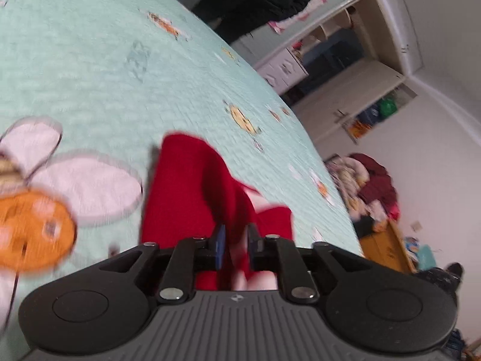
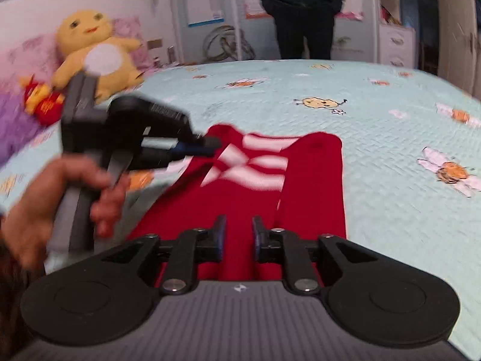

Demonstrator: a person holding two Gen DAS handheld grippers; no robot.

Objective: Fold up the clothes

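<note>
A red garment [image 2: 312,180] with white stripes [image 2: 252,165] lies folded lengthwise on the pale green bed cover [image 2: 390,225]. My right gripper [image 2: 239,225] hovers over its near end, jaws a little apart, with only cloth beneath them. A hand [image 2: 45,198] holds my left gripper [image 2: 215,143] at the garment's far left corner. In the left wrist view the left gripper [image 1: 237,237] has a narrow gap between its jaws. The red garment [image 1: 186,186] lies under and ahead of it; the blur hides whether any cloth sits in that gap.
A yellow plush toy [image 2: 96,54] and a purple pillow [image 2: 12,126] sit at the head of the bed. A person in dark clothes [image 2: 303,15] stands at the far side. Beyond the bed edge are shelves [image 1: 345,60] and a pile of clothes [image 1: 369,186].
</note>
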